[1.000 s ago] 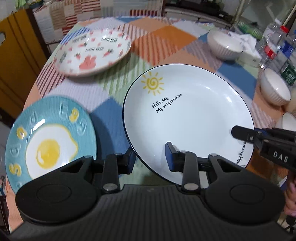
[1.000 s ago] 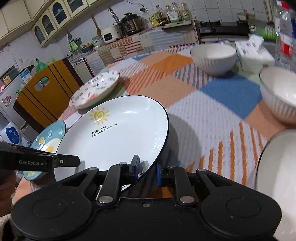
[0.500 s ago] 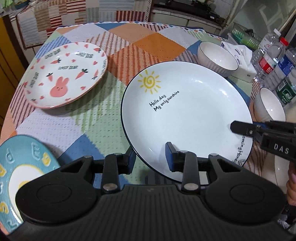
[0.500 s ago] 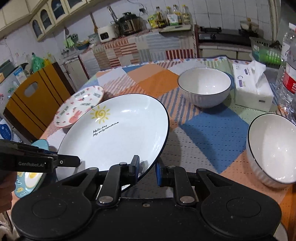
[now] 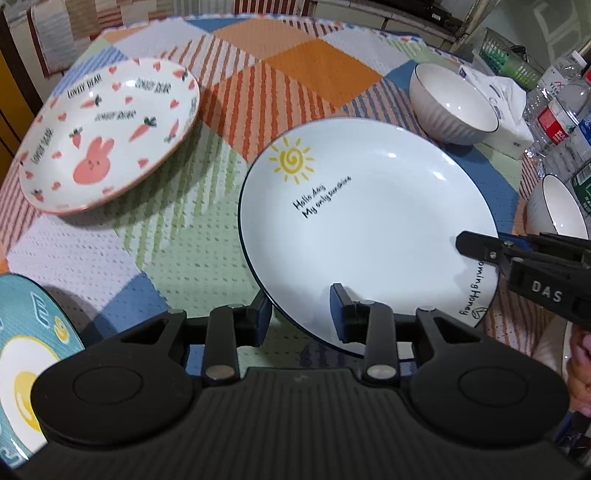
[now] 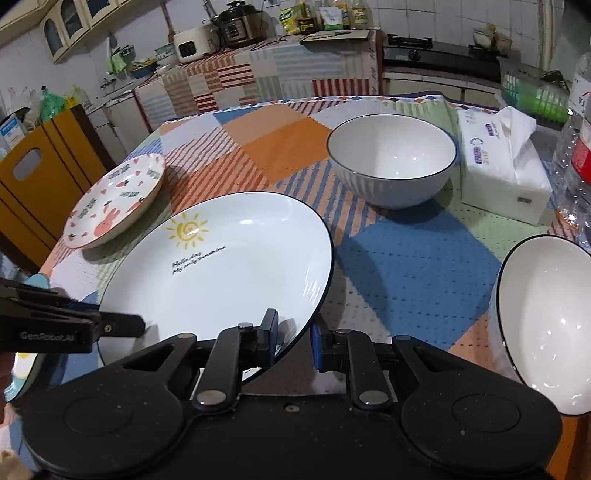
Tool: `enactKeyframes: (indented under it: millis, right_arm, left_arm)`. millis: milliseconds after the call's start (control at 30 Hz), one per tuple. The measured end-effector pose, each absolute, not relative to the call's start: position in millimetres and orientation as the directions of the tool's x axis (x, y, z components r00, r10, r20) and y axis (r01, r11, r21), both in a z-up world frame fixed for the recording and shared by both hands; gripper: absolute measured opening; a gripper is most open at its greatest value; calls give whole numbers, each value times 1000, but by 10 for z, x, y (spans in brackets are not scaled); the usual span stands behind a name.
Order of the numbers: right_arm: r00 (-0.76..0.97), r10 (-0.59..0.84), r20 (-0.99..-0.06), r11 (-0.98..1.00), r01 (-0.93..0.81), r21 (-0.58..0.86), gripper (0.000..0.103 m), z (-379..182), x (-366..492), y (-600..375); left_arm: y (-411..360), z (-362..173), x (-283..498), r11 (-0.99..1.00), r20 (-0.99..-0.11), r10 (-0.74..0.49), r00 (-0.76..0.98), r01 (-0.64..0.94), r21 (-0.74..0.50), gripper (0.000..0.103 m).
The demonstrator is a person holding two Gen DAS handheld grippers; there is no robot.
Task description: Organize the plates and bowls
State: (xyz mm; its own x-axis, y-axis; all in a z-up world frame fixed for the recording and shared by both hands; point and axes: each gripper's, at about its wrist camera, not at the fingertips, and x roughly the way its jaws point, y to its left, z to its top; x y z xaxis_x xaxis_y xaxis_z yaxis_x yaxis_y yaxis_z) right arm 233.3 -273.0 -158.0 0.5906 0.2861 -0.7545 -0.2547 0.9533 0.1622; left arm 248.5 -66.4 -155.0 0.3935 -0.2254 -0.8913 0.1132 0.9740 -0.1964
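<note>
A large white plate with a yellow sun is held above the checked tablecloth by both grippers. My left gripper is shut on its near-left rim. My right gripper is shut on its right rim; its fingers show in the left wrist view. A pink rabbit plate lies at the far left. A blue egg plate lies at the near left. One white bowl stands at the far right, another at the near right.
A tissue pack stands beside the far bowl. Water bottles stand at the right table edge. A yellow chair stands left of the table. A kitchen counter with appliances runs behind.
Both grippers have carried the sun plate forward over the table. The rabbit plate and far bowl now appear nearer, and the egg plate has slid toward the left edge of the left wrist view.
</note>
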Motion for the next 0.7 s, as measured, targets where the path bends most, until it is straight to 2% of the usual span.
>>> enactKeyframes:
  millis: [200,467,500,700]
  right_arm:
    - [583,199,-788,977,-177,116,26,-1668,2389,-2667]
    - [614,129,-779,985,-169,31,27,-1502,2347,-2593]
    - [623,139,-770,984,-173,37,27,-1449,2319,-2601]
    - [620,302,-724,949,-266,168,34,-1180,2096,-2592]
  left_arm:
    - [-690,-1634,2488,973,-903,-225,365,26,-231,32]
    - [-688,-1485,2401,982,-915,-185,357,38,-184,33]
    - [-676,-1448,2369,984,-914,-179,365,46,-174,35]
    - [-543,-1249,2165,991,-922,-135,362,71,-117,34]
